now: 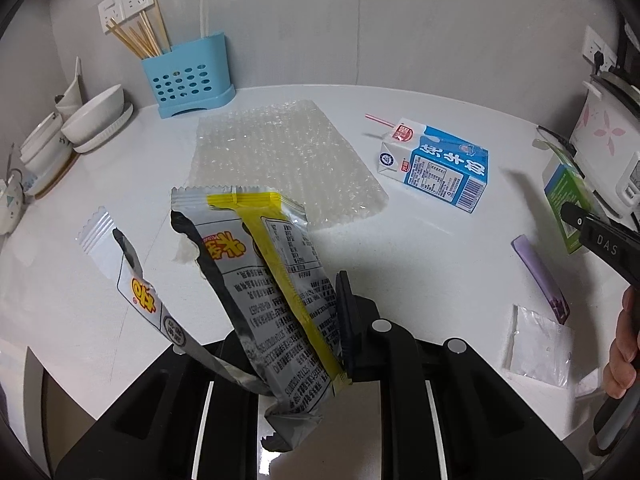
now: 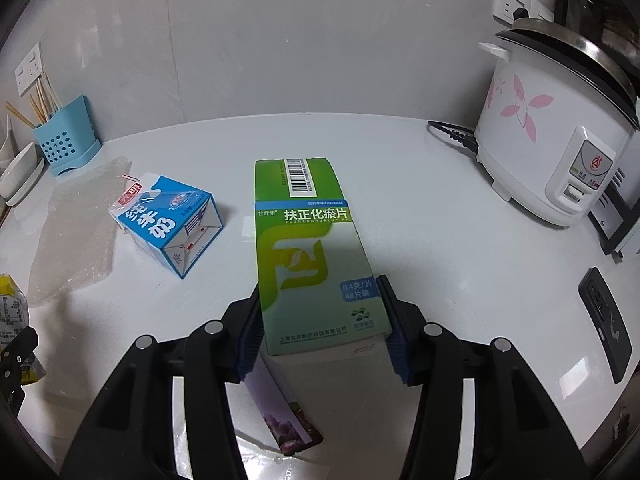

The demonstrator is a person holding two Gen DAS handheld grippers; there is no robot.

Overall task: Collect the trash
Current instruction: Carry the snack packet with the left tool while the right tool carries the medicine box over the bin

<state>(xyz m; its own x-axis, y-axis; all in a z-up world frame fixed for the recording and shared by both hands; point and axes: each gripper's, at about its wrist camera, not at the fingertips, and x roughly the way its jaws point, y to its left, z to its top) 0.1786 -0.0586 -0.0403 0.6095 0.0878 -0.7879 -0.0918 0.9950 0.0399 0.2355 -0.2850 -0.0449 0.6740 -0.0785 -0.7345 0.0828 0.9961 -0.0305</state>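
Clamping a torn wrapper (image 1: 276, 280), the left gripper (image 1: 320, 344) held it clear of the table (image 1: 420, 260), likely for binning; the right gripper (image 2: 320, 328) pinched a green box (image 2: 312, 256) by its sides, lifted too. Milk carton (image 2: 168, 224) and bubble wrap (image 1: 280, 160) lay mid-table, uncollected.

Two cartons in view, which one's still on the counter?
The blue milk carton, lying on its side with its straw. The green box is clamped in the right gripper.
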